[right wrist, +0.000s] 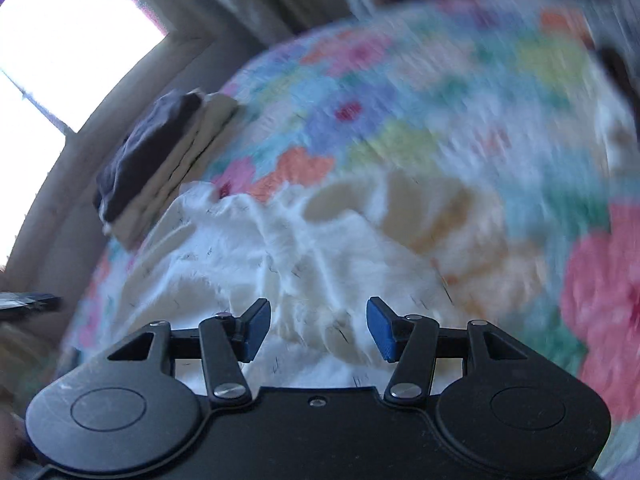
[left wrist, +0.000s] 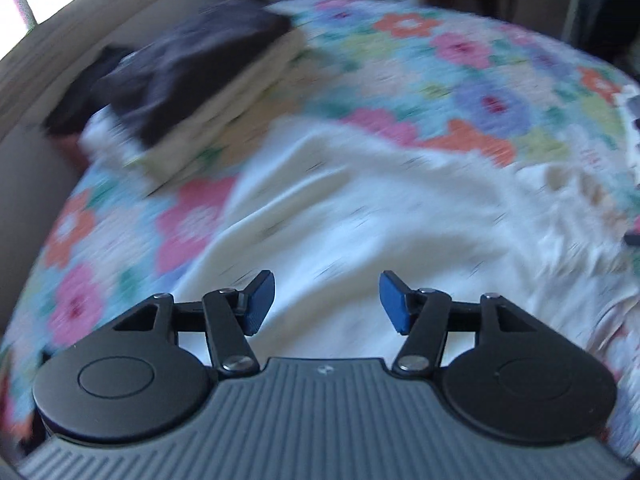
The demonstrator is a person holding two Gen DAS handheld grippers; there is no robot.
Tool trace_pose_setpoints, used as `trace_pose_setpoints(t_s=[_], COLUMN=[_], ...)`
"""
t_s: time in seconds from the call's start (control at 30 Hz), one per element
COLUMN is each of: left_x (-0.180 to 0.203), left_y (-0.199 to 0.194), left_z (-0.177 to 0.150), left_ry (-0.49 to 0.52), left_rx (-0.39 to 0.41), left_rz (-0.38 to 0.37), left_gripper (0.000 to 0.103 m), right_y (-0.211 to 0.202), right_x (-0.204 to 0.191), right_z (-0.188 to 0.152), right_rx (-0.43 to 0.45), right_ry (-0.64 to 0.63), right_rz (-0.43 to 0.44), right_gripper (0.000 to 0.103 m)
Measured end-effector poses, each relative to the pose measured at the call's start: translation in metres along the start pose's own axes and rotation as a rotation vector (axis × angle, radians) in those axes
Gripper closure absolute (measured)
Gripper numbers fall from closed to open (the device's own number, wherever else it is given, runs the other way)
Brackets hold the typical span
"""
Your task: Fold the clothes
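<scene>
A white garment (left wrist: pixel 360 208) with small dark flecks lies rumpled on a flowered bedspread (left wrist: pixel 460 64). It also shows in the right wrist view (right wrist: pixel 248 256), with a pale orange print (right wrist: pixel 432 208) at its far right. My left gripper (left wrist: pixel 327 304) is open and empty, hovering over the garment's near part. My right gripper (right wrist: pixel 318 328) is open and empty, also above the garment. Both views are blurred by motion.
A stack of folded clothes (left wrist: pixel 192 76), dark on top and cream below, sits at the bed's far left, also in the right wrist view (right wrist: pixel 160 160). A beige wall and a bright window (right wrist: pixel 60 48) lie beyond. Flowered bedspread (right wrist: pixel 440 92) extends right.
</scene>
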State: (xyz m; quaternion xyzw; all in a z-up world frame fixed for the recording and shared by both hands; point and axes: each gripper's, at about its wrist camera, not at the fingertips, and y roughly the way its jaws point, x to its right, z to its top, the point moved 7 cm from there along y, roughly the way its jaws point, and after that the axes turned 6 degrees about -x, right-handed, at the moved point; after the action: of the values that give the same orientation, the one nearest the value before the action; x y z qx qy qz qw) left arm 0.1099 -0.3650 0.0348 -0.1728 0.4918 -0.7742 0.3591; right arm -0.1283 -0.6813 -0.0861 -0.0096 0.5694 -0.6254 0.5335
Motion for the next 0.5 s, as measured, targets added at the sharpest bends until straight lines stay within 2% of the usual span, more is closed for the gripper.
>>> trace_pose_setpoints(t_s=[0.13,0.23,0.27,0.33,0.37,0.4,0.5], left_x=[0.023,0.015,0.009,-0.005,-0.011,-0.018,-0.028], left_y=[0.036,0.074,0.085,0.106,0.115,0.123,0.14], left_z=[0.028,0.046,0.052,0.063,0.069,0.075,0.092], left_ry=[0.044,0.035,-0.014,-0.143,-0.195,-0.23,-0.228], left_rx=[0.019,-0.08,-0.106,-0.149,-0.158,-0.151,-0.096], left_rz=[-0.012,0.043,0.016,-0.096,-0.136,-0.143,-0.082], left_gripper=[0.044,0.042,0.042,0.042,0.042,0.042,0.042], right_y=[0.009,0.027,0.033,0.046,0.051,0.057,0.073], right_x=[0.036,0.047,0.048,0.048,0.049,0.052,0.06], right_z=[0.006,0.019,0.025,0.037,0.045,0.053,0.079], right_rx=[0.015,-0.02,-0.03,-0.036,-0.035,-0.034,-0.011], right_ry=[0.071,0.033,0.006,-0.047,-0.045,-0.032,0.071], right_rz=[-0.093,-0.191,-0.224,-0.264,-0.238,-0.202,-0.068], right_gripper=[0.044,0.042,0.041,0.041,0.041,0.041,0.04])
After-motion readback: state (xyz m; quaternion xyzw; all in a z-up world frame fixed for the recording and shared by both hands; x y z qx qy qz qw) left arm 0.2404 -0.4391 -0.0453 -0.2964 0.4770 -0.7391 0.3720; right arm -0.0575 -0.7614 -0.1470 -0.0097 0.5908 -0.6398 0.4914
